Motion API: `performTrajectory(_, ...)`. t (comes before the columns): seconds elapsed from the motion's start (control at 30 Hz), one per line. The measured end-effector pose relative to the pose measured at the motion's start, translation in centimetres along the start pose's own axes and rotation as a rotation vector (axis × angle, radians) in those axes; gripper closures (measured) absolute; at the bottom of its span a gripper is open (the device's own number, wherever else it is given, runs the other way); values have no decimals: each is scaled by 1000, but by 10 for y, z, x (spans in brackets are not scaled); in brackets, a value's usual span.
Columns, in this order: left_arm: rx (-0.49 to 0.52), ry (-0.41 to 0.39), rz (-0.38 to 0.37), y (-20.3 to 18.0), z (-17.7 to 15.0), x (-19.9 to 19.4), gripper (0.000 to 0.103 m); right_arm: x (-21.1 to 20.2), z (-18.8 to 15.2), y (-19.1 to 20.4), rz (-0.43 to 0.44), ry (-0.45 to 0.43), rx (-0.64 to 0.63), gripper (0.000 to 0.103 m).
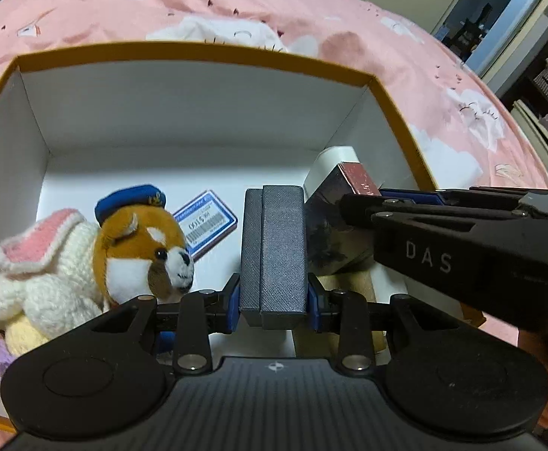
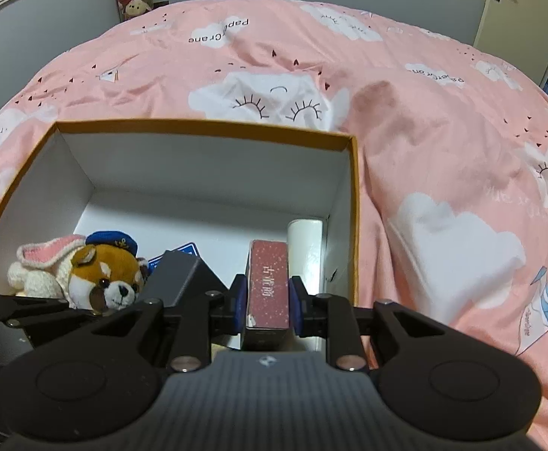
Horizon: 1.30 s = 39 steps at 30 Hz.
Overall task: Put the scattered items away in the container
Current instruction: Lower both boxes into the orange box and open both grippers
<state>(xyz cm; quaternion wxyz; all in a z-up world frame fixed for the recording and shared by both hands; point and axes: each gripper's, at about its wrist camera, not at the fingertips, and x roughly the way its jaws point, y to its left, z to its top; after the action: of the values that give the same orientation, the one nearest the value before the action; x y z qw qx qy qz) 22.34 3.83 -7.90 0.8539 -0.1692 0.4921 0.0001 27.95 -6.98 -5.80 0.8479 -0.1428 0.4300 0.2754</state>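
A white cardboard box with an orange rim (image 1: pixel 183 50) (image 2: pixel 206 126) lies open on the bed. My left gripper (image 1: pixel 274 306) is shut on a dark grey textured case (image 1: pixel 274 248) held low inside the box. My right gripper (image 2: pixel 266 306) is shut on a dark red speckled carton (image 2: pixel 268 282), also inside the box, near its right wall. In the left wrist view the right gripper (image 1: pixel 364 206) reaches in from the right with the red carton (image 1: pixel 356 178). The grey case (image 2: pixel 178 276) shows left of the carton in the right wrist view.
Inside the box lie a brown plush dog with a blue cap (image 1: pixel 142 240) (image 2: pixel 104 276), a knitted white rabbit (image 1: pixel 41 274) (image 2: pixel 44 263), a blue-edged card (image 1: pixel 206 223) and a white tube (image 2: pixel 305 240). A pink cloud-print quilt (image 2: pixel 443 150) surrounds the box.
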Motion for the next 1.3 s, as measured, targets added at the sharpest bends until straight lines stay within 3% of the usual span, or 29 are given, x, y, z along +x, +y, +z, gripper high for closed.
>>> performTrajectory(0.37, -60, 60, -90, 11, 0, -2, 53, 0, -3, -3, 33, 18, 19, 77)
performTrajectory(0.47, -67, 60, -125, 12, 1, -8, 54, -4, -2, -4, 37, 8, 23, 77)
performTrajectory(0.53, -73, 73, -136, 12, 1, -9, 60, -5, -2, -4, 37, 5, 21, 77)
performTrajectory(0.87, -151, 75, -184, 17, -1, -7, 61, -5, -2, -3, 52, 14, 53, 79)
performTrajectory(1.2, -156, 62, -205, 22, -2, -9, 60, -8, -3, -6, 25, 15, 68, 76)
performTrajectory(1.3, -155, 55, -207, 22, -4, -10, 54, -9, -4, -11, 25, 13, 77, 75)
